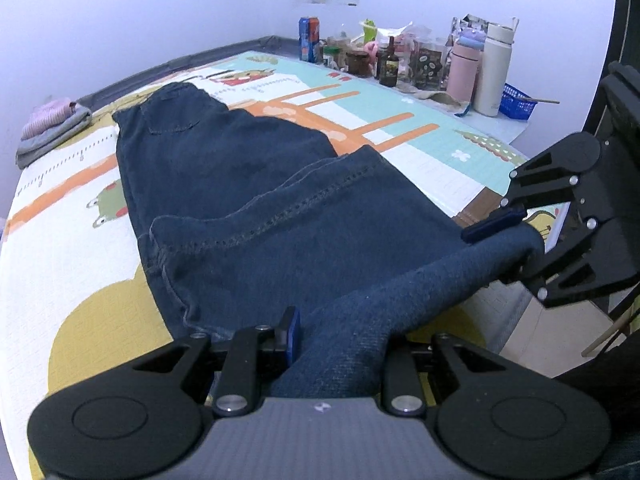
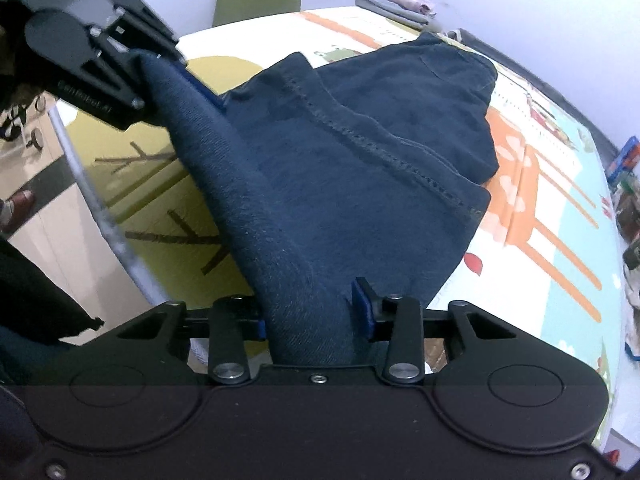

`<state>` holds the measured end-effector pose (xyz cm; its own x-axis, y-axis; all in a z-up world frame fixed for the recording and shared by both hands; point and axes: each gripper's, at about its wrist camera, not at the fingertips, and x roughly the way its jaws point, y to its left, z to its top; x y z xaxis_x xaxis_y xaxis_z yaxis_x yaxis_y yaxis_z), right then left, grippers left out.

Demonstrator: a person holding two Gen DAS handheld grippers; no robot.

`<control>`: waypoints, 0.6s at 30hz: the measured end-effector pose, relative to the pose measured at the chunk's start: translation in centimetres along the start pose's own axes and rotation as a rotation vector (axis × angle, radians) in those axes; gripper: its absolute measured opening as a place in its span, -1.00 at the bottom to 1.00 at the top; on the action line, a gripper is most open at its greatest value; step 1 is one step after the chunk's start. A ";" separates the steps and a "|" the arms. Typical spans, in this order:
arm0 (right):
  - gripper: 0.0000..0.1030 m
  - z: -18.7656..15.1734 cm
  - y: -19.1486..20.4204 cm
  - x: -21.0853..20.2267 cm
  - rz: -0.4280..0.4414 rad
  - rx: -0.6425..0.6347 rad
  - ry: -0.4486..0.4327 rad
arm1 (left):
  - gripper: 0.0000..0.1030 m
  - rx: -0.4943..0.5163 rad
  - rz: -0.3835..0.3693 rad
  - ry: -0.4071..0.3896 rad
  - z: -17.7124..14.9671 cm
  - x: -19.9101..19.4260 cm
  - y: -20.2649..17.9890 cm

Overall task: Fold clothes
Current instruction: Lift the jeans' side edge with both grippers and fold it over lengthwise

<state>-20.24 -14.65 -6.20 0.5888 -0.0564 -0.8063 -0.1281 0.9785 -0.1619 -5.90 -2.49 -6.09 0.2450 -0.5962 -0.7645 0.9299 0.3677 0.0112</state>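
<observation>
a: how do the jaws stand?
b: left gripper (image 1: 338, 344) and right gripper (image 2: 312, 312) are both clamped on the jeans (image 1: 248, 200), lifting one edge; the rest lies on the bench (image 1: 80, 264).
a: containers?
b: a blue basket (image 1: 517, 101) at the far edge holds a stick.

In the left wrist view the jeans (image 1: 248, 184) cover the right finger of the left gripper (image 1: 336, 344), and their bunched hem hides the pad of the lower finger of the right gripper (image 1: 516, 240); the labels on the bottles (image 1: 390, 62) at the counter's (image 1: 80, 264) far end are too small to read; in the right wrist view the shoe (image 2: 16, 208) is cut off by the left edge, and the clutter (image 2: 628, 196) at the right edge is blurred.
</observation>
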 end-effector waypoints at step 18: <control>-0.64 0.5 0.3 -3.8 0.139 -0.036 0.067 | -0.51 0.041 -0.090 0.126 -2.1 -2.9 -2.0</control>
<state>-22.09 -14.02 -2.94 0.5089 0.0648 -0.8584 -0.2335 0.9702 -0.0652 -9.08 -0.01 -5.21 0.1259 -0.5305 -0.8383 0.9577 0.2855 -0.0368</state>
